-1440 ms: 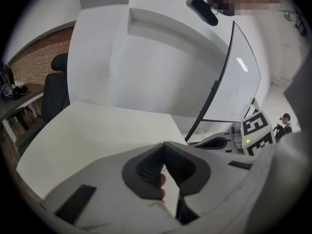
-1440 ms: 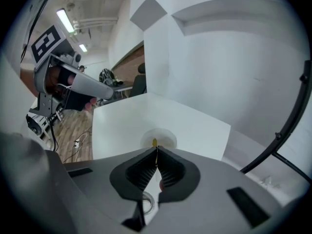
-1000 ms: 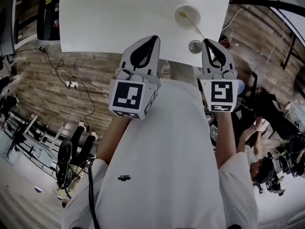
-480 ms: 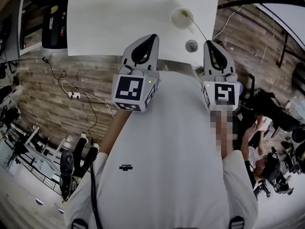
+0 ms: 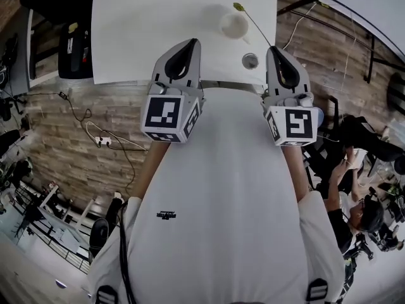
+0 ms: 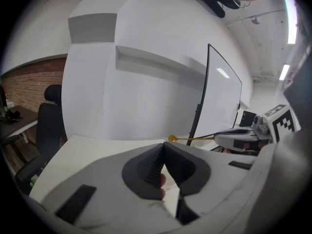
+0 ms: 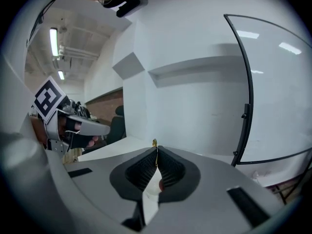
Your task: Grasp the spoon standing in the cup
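Close to the table's (image 5: pixel 145 30) right edge stands the white cup (image 5: pixel 233 25). The slim yellow spoon (image 5: pixel 256 27) slants over its rim, with the bowl end out past the cup toward the far edge. It looks lifted out of the cup, though the head view does not settle this.

The right gripper (image 5: pixel 273 47) has its jaws pressed together on the very tip of the spoon's handle. In the right gripper view (image 7: pixel 156 150) only a sliver of spoon (image 7: pixel 155 143) shows above the pads. That is the main risk, as I judge it. With so little handle caught and so much length hanging out, the spoon could pivot or slip from the pads if the gripper tilts or jerks. If the bowl end dips, it could knock the cup's rim and tip the light cup. A small round metal piece (image 5: pixel 250 61) lies just beside the gripper near the table's near edge and could be brushed by a low sweep.

Both grippers are held out before the person's chest, side by side and well apart, noses toward the far edge. The left gripper (image 5: pixel 192 41) hangs over the near edge, its jaws (image 6: pixel 163 146) closed on nothing. From there the spoon (image 6: pixel 195 138) is seen nearly level.
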Demonstrator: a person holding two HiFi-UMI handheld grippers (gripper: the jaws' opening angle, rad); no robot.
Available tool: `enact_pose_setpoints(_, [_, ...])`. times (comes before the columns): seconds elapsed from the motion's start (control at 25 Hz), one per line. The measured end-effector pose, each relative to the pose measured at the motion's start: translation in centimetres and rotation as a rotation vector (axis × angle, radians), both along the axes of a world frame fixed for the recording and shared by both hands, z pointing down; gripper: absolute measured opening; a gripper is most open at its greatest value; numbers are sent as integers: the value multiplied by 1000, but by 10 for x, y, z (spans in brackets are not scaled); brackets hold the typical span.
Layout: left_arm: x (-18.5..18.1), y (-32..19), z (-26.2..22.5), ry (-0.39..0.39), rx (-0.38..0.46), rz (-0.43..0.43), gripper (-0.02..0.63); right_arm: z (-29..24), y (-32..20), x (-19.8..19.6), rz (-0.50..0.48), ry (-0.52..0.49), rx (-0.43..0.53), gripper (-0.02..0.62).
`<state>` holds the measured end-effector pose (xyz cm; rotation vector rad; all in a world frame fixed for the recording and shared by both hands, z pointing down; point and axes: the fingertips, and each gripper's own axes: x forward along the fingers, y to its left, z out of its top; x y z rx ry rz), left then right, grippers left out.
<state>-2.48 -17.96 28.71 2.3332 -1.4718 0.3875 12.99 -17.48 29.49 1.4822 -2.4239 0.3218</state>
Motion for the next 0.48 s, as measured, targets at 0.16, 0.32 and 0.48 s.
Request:
enact_pose_setpoints(0.16, [5,2,-4,0,15,22,9,-9,0,-6,-11,-27,29,7])
enact_pose_setpoints(0.32, [12,1,-3,-5,18,45,9,-17,-1,-4,-7,-17,50,7])
enact_pose_setpoints(0.48, [16,-2,-6,-4,25,58,9,-19,-5,6,15,-46,56,6])
